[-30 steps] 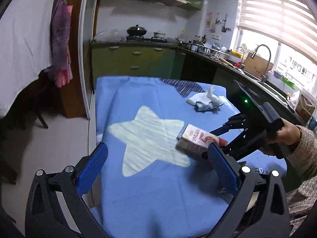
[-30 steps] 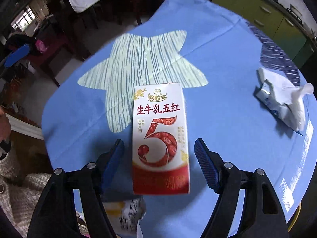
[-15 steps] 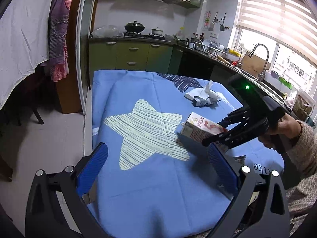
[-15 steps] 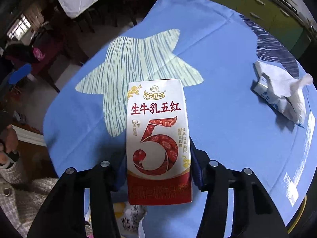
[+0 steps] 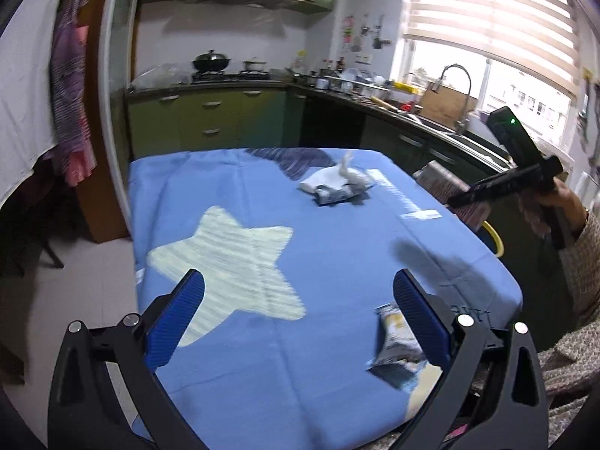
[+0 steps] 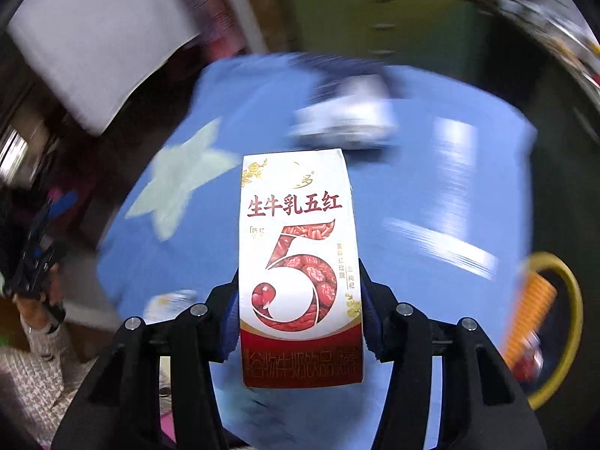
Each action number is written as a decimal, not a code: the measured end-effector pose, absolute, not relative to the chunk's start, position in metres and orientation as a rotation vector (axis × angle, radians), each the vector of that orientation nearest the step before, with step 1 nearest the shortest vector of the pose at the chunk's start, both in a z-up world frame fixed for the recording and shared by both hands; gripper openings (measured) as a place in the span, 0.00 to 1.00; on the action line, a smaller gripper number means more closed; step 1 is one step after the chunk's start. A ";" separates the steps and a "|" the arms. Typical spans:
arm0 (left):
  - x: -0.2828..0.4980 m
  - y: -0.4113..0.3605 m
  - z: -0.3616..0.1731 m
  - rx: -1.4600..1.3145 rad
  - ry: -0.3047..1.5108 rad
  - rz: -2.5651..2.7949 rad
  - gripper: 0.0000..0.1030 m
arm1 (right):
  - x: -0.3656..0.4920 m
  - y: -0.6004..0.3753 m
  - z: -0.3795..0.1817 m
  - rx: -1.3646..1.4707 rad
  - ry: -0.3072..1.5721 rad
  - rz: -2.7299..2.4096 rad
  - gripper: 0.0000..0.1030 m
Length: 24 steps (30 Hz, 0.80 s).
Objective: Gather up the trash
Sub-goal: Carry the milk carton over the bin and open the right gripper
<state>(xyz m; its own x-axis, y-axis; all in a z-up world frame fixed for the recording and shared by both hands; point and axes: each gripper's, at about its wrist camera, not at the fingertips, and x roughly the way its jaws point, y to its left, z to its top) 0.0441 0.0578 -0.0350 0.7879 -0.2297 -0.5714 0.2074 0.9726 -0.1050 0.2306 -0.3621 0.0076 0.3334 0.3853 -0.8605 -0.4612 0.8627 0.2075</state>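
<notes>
Both blue fingers of your right gripper clamped the milk carton, lifted off the blue worktop toward three o'clock; your left gripper gaped wide, a wrapper just beside its right finger.

Your bench wears a blue cloth with a pale striped star on its left half. Toward the far side lies a crumpled white tissue wad (something dark tucked under it), and a small flattened wrapper sits at the near right edge.
</notes>
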 end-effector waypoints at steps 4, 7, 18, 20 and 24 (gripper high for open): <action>0.051 0.037 -0.034 -0.034 0.622 -0.297 0.93 | 0.245 -0.458 0.006 0.002 1.092 0.315 0.51; 0.057 0.022 -0.035 -0.015 0.629 -0.326 0.93 | 0.254 -0.517 -0.009 0.040 1.106 0.172 0.51; 0.062 -0.009 -0.029 0.050 0.649 -0.365 0.93 | 0.299 -0.620 -0.093 0.200 1.192 -0.041 0.61; 0.061 -0.011 -0.028 0.058 0.648 -0.381 0.93 | 0.288 -0.619 -0.086 0.205 1.151 -0.053 0.61; 0.062 -0.018 -0.027 0.085 0.649 -0.412 0.93 | 0.244 -0.602 -0.055 0.239 1.059 0.038 0.66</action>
